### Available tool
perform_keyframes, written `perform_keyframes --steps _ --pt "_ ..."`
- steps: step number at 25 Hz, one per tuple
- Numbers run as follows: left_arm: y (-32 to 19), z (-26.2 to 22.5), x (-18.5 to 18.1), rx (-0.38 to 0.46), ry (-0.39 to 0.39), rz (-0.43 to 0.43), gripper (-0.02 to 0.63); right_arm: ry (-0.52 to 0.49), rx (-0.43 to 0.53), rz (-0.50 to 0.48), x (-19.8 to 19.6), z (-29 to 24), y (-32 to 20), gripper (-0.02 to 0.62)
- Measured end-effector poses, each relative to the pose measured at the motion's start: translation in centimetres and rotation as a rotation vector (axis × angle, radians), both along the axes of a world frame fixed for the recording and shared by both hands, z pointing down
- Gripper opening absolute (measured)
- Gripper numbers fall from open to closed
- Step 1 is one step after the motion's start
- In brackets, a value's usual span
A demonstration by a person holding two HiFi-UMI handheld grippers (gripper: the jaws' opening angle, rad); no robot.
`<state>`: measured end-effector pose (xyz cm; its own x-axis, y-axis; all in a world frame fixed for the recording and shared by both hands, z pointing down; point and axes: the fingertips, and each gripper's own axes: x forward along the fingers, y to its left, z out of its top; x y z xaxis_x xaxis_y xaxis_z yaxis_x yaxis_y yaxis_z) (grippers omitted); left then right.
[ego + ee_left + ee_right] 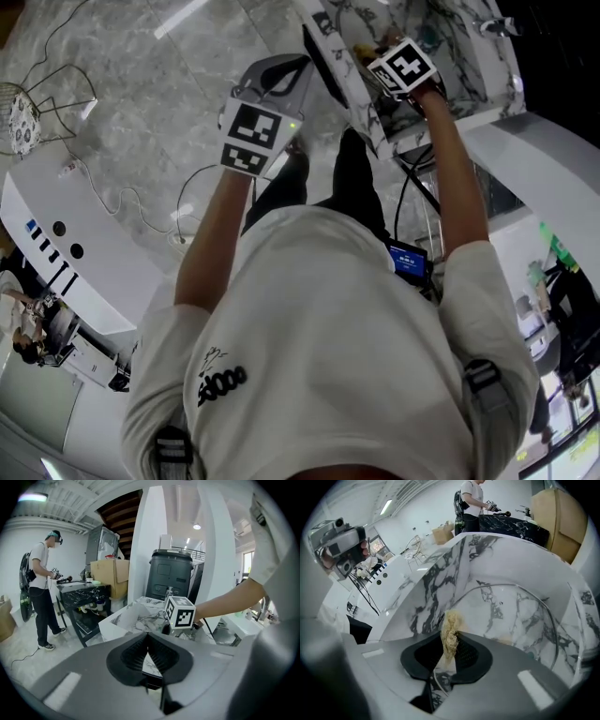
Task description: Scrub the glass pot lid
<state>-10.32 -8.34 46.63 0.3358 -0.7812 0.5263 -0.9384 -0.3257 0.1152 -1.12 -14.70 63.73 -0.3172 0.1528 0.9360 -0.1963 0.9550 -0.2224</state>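
Observation:
The glass pot lid [513, 616] lies tilted inside a white marbled sink [440, 573], its metal rim arching over the basin. My right gripper [449, 641] is shut on a tan fibrous scrubber [450, 631], which sticks up between the jaws just short of the lid. In the head view, the right gripper's marker cube [404, 65] is over the sink [450, 42]. My left gripper [148, 646] is shut with nothing in it, held in the air to the left of the sink; its marker cube [251, 133] shows in the head view.
Another person [40, 585] stands at a dark marbled table [84, 592] in the distance. A black bin [171, 576] stands behind the sink, beside cardboard boxes [110, 573]. Cables [141, 202] trail over the marble floor. A white counter [66, 253] is on the left.

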Motion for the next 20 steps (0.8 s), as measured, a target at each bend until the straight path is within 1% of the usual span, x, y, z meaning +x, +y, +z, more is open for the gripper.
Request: perform_keyframes --steps 4,10,15,20 --pt "0.0 0.4 -0.5 -0.012 0.001 -0.017 0.011 -0.034 0.005 -0.011 -1.6 0.0 -1.0 0.048" --pt "-1.1 1.0 -1.0 -0.031 0.001 -0.044 0.011 -0.071 0.038 0.003 -3.2 0.0 -4.1 0.046" --pt "-2.7 1.6 -0.9 -0.046 0.003 -0.058 0.011 -0.073 0.063 0.018 -3.0 0.5 -6.9 0.046" --pt "-4.3 2.1 -0.2 -0.059 0.007 -0.066 0.011 -0.076 0.060 0.041 -2.1 1.3 -8.7 0.046"
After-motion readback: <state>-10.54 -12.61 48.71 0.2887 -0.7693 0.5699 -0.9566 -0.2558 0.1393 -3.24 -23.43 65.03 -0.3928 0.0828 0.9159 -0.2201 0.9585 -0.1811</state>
